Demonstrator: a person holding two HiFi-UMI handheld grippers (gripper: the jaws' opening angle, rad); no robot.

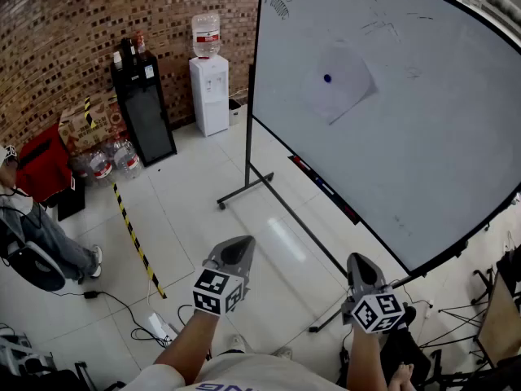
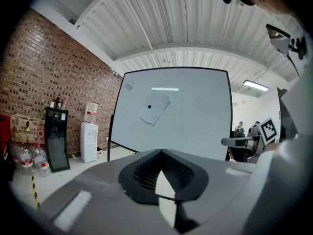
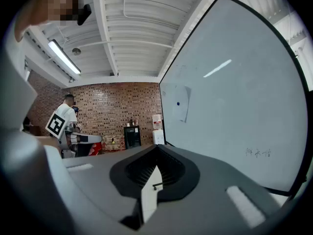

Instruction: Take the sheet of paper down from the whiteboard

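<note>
Left gripper (image 1: 236, 249): jaws together, nothing between them. Right gripper (image 1: 361, 265): jaws together, likewise empty. Both well apart from whiteboard (image 1: 431, 153). Sheet of paper (image 1: 346, 88) far ahead of both grippers, flat on board, tilted; blue magnet (image 1: 327, 78) on it. Water dispenser (image 1: 210, 88) far ahead-left of left gripper.

Open air runs from the left gripper (image 1: 238, 247) and right gripper (image 1: 359, 264) up to the whiteboard (image 1: 423, 137) and its sheet of paper (image 1: 346, 88). Low ahead, the board's tray (image 1: 326, 188) and stand legs (image 1: 247, 187) jut out. A water dispenser (image 1: 211, 94) stands well off to the left.
</note>
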